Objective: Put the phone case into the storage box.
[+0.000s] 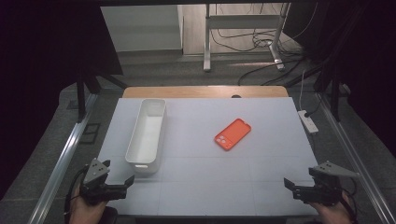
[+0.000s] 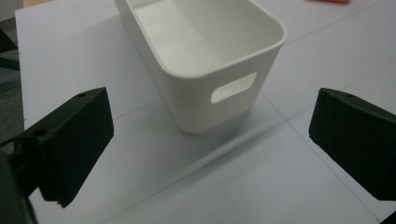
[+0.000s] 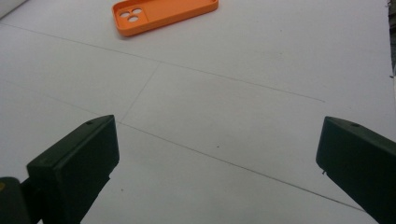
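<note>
A long white bin (image 1: 147, 134) with a handle slot stands empty on the left of the white table (image 1: 210, 182). An orange phone case (image 1: 232, 134) lies flat right of centre, its camera holes toward me. My left gripper (image 1: 117, 171) hovers at the near left corner, open and holding nothing. In the left gripper view its jaws (image 2: 210, 144) stand wide apart, facing the near end of the bin (image 2: 205, 46). My right gripper (image 1: 302, 181) is open at the near right corner. Its jaws (image 3: 217, 158) are spread over bare table, with the phone case (image 3: 163, 14) farther ahead.
A white power strip (image 1: 308, 121) lies at the table's right edge. Metal rails (image 1: 60, 158) run along both sides. A wooden strip (image 1: 205, 91) borders the far edge. Beyond it are desk legs (image 1: 207, 42) and cables on the floor.
</note>
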Tool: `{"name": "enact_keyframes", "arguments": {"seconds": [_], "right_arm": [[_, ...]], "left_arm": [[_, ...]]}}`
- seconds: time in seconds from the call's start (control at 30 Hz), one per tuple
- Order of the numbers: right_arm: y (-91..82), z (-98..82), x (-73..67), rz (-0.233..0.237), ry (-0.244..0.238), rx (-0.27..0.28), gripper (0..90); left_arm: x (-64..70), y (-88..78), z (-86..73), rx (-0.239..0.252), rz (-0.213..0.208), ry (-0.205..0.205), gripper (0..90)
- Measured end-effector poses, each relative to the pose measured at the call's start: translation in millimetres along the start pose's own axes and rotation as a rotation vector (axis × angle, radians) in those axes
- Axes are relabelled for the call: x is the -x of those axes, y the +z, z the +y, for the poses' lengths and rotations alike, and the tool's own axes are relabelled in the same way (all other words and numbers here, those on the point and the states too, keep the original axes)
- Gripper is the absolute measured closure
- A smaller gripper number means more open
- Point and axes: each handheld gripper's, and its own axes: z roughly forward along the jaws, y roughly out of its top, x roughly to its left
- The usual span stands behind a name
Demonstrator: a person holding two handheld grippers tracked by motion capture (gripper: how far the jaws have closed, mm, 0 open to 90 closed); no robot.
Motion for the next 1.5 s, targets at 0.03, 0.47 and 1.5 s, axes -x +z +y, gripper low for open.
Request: {"name": "enact_keyframes", "arguments": {"seconds": [0.03,0.47,1.5], "right_arm": [[0.8,0.3,0.4,0.002,0.0,-0.003,0.0],[2.5,1.0,-2.3,0.022,-0.038,-0.019,0.0],[15.8,16.0,-10.6,0.08,-0.071,-0.032,0.0]], "left_arm": [[0.0,-0.1,-0.2,-0.001,-0.001,-0.001,0.8],[-2.2,-1.0,-0.8,0.006,-0.018,-0.014,0.9],[-4.5,-0.1,-1.0,0.001,-0.033,-0.034,2.1]]}}
